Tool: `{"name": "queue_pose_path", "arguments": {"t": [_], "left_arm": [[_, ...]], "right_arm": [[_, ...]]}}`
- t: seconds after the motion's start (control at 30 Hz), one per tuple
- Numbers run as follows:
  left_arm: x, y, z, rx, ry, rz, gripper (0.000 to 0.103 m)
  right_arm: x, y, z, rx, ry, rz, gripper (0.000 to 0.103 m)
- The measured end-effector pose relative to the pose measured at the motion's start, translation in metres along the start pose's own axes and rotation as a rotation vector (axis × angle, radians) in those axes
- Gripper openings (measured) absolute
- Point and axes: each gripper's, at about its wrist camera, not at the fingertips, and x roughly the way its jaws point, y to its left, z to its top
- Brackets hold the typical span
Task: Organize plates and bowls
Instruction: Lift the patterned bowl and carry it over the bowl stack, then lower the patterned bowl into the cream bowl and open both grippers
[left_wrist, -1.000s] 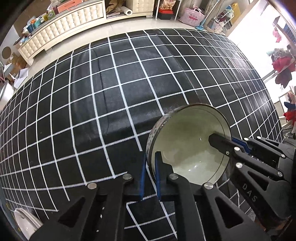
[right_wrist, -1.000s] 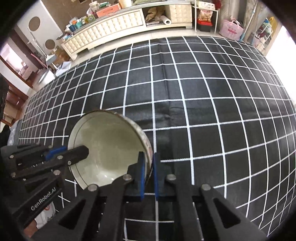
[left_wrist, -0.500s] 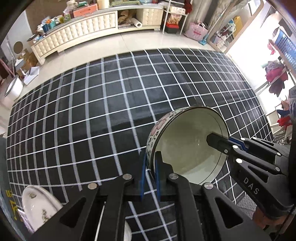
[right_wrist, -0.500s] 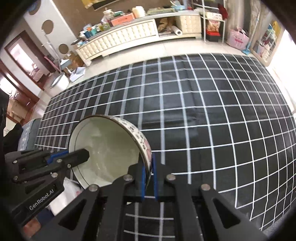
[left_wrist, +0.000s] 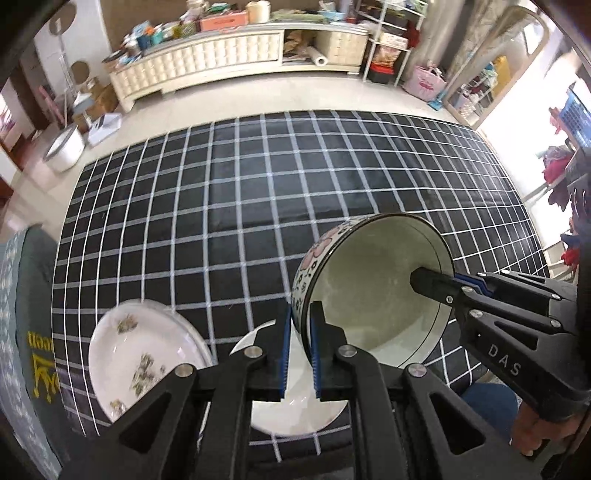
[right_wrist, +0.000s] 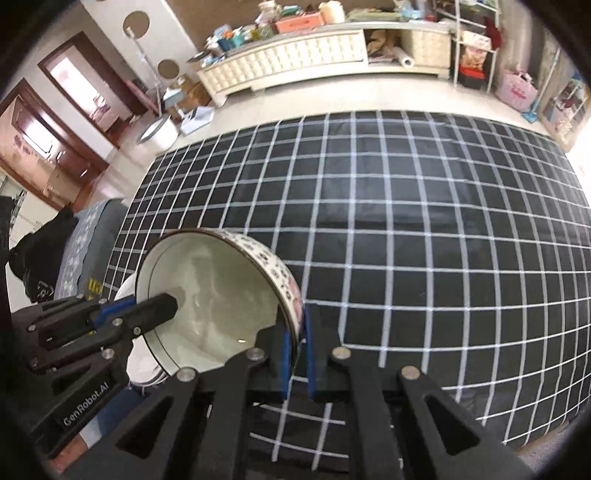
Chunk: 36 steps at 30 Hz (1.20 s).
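Observation:
A floral-patterned bowl (left_wrist: 373, 291) with a cream inside is held in the air between both grippers, tilted on its side. My left gripper (left_wrist: 298, 328) is shut on its left rim. My right gripper (right_wrist: 295, 341) is shut on the opposite rim; the bowl shows there too (right_wrist: 218, 299). Below it, at the near edge of the black checked tablecloth (left_wrist: 258, 206), a white plate (left_wrist: 295, 410) lies under the bowl. A plate with a leaf pattern (left_wrist: 140, 350) lies to its left.
The tablecloth (right_wrist: 406, 229) stretches far ahead. A grey printed cushion (left_wrist: 26, 332) lies left of the table. A white cabinet (left_wrist: 229, 66) with clutter stands beyond the floor at the back.
Both grippers have lifted the bowl higher and drawn it back toward the near edge. The two plates have come into view beneath it.

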Motion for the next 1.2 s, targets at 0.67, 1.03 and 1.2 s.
{"name": "queue_pose_path", "arguments": {"t": [0.67, 1.03, 1.2], "left_arm": [[0.018, 0.061, -0.081, -0.098, 0.109, -0.015, 0.008], [0.028, 0.062, -0.083, -0.091, 0.115, -0.006, 0.008], [0.022, 0.061, -0.083, -0.067, 0.09, -0.012, 0.024]], "right_arm": [[0.053, 0.055, -0.032, -0.041, 0.203, -0.054, 0.01], [0.061, 0.049, -0.029, -0.041, 0.24, -0.076, 0.01], [0.058, 0.046, -0.033, -0.052, 0.214, -0.111, 0.023]]}}
